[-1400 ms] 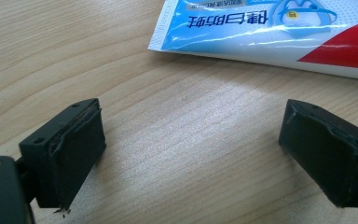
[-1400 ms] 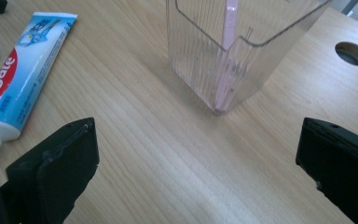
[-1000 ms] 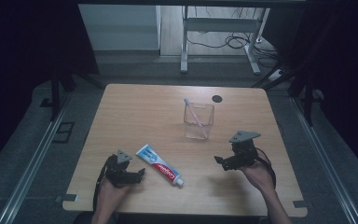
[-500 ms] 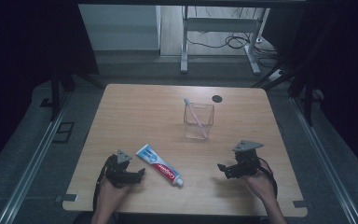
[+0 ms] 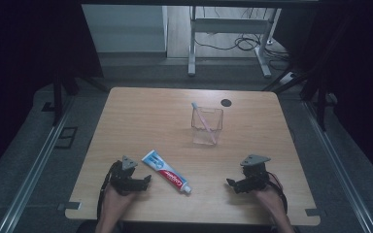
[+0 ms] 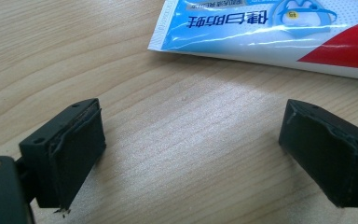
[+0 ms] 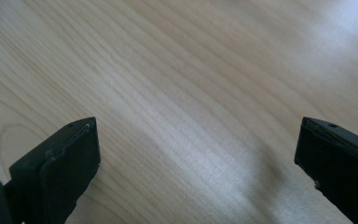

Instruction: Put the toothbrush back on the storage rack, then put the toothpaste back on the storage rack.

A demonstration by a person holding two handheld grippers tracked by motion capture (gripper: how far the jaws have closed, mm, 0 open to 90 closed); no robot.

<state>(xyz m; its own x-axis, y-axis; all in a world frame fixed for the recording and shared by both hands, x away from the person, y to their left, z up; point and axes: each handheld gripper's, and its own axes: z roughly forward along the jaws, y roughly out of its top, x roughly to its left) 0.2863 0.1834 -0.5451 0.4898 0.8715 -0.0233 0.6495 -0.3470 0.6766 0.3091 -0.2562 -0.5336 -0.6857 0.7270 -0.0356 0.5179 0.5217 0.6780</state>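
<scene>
A blue, white and red toothpaste tube [image 5: 166, 172] lies flat near the front middle of the wooden table [image 5: 141, 116]. My left gripper [image 5: 145, 180] rests on the table just left of the tube, open and holding nothing; in the left gripper view the tube [image 6: 270, 32] lies beyond the jaws of the left gripper [image 6: 205, 158]. My right gripper [image 5: 230, 184] sits low at the front right, open over bare wood, as the right gripper [image 7: 196, 177] shows in its own view. A clear plastic cup [image 5: 207, 126] farther back holds a pink toothbrush [image 5: 204, 121].
A small black round spot [image 5: 226, 102] marks the table top behind the cup. Metal rails [image 5: 34, 165] run along both sides of the table. Desk legs and cables [image 5: 243, 43] stand on the floor beyond the far edge.
My right gripper has come down and back toward the front edge of the table. The left gripper, tube and cup have stayed where they were.
</scene>
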